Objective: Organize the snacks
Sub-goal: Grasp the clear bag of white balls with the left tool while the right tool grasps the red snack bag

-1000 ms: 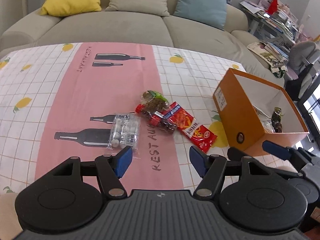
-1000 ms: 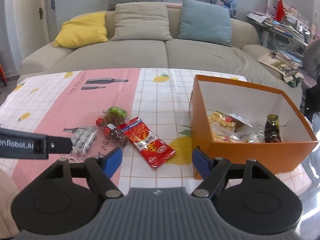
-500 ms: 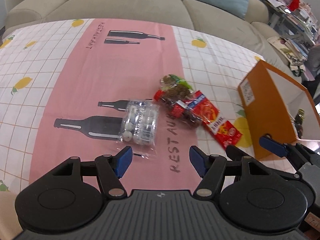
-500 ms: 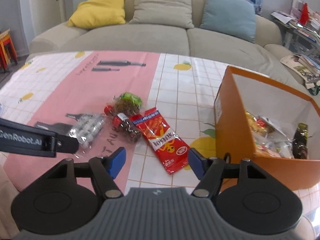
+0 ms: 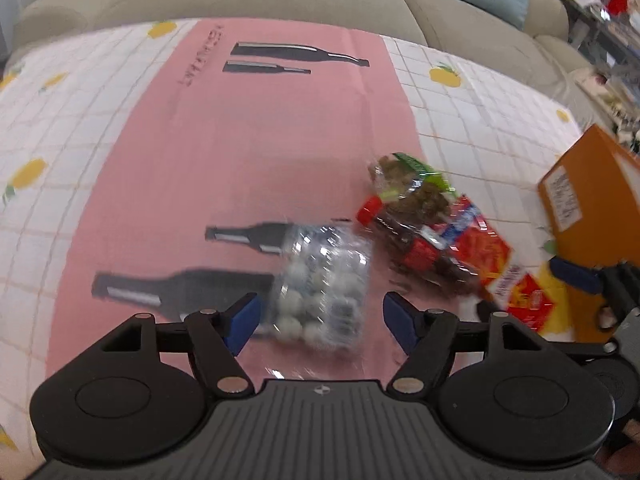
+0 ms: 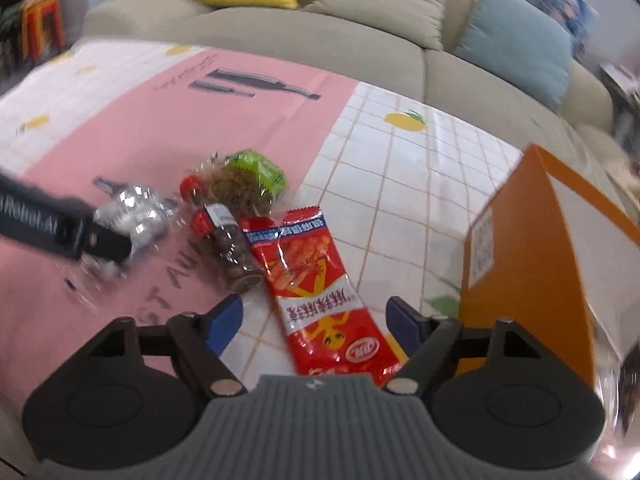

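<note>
My left gripper (image 5: 320, 316) is open, its blue fingertips on either side of the near end of a clear bag of white candies (image 5: 326, 280) on the pink cloth. My right gripper (image 6: 314, 320) is open over the lower part of a red snack packet (image 6: 316, 288). A small bottle of dark snacks with a red cap (image 6: 224, 240) and a green-topped clear bag of brown snacks (image 6: 244, 180) lie between the two. The orange box (image 6: 532, 264) stands at the right; its inside is out of sight. The left gripper's arm (image 6: 60, 228) shows in the right wrist view.
The table wears a pink and white checked cloth with lemons and bottle prints (image 5: 240, 140). A beige sofa (image 6: 360, 28) with yellow, beige and teal cushions runs along the far edge. The right gripper's fingers (image 5: 576, 276) show beside the box in the left wrist view.
Both grippers have moved forward and down toward the table. The candy bag now lies between the left fingers and the red packet between the right fingers. Both stay open.
</note>
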A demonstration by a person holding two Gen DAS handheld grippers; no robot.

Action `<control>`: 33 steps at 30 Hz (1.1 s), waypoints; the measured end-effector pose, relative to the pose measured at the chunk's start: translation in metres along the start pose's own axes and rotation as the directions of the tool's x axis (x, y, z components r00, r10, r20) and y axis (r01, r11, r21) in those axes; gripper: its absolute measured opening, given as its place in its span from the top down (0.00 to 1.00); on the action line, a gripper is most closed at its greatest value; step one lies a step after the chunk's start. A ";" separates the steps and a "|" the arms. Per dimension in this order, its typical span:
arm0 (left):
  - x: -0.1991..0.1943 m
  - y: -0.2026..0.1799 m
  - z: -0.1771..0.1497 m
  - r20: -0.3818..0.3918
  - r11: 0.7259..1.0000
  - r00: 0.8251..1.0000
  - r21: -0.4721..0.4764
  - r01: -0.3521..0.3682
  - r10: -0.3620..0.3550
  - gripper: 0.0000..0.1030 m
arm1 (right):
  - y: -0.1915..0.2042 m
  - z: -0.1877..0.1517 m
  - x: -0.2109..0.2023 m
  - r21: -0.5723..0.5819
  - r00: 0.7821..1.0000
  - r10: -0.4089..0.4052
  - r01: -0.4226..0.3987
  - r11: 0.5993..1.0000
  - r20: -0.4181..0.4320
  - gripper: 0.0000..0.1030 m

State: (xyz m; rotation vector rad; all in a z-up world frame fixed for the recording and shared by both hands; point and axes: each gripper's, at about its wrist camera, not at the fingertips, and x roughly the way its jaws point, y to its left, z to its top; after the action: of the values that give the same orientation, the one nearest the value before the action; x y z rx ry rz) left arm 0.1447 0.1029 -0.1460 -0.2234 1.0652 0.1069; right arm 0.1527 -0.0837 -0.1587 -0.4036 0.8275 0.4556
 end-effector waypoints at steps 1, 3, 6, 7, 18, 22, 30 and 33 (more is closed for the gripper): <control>0.003 0.000 0.000 0.002 1.000 1.000 0.010 -0.008 0.008 0.19 | 0.000 -0.001 0.005 -0.017 1.000 0.000 0.000 1.000 0.006 0.24; 0.009 0.001 -0.001 -0.001 1.000 1.000 0.013 -0.011 0.011 0.19 | -0.004 -0.003 0.013 -0.016 1.000 0.006 -0.006 1.000 0.007 0.24; 0.012 0.004 -0.006 0.018 1.000 1.000 0.005 0.001 -0.001 0.15 | -0.014 -0.004 0.021 0.055 0.999 0.040 -0.039 0.998 -0.012 0.23; 0.013 0.003 -0.007 0.029 1.000 1.000 0.015 -0.002 0.001 0.15 | -0.017 -0.004 0.023 0.083 0.998 0.058 -0.056 0.995 -0.013 0.23; 0.017 -0.013 -0.012 0.089 0.991 0.996 0.130 -0.039 0.027 0.33 | -0.010 -0.008 0.016 0.215 0.997 0.060 -0.047 0.975 -0.053 0.42; 0.013 -0.013 -0.015 0.069 0.992 0.997 0.126 -0.031 0.022 0.36 | -0.004 -0.011 0.006 0.263 0.992 0.050 -0.019 0.965 -0.112 0.43; 0.001 -0.020 -0.032 -0.015 0.985 0.999 0.172 -0.026 0.029 0.31 | 0.002 -0.018 -0.005 0.285 0.984 0.105 -0.061 0.957 -0.143 0.30; 0.003 -0.021 -0.034 0.009 0.983 0.999 0.181 -0.038 0.037 0.26 | 0.006 -0.016 -0.005 0.165 0.993 0.074 -0.058 0.985 -0.094 0.28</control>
State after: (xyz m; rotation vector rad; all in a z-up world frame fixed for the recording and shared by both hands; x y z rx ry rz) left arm 0.1211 0.0747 -0.1614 -0.0391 1.0673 0.0437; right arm 0.1369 -0.0882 -0.1653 -0.2505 0.9704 0.4286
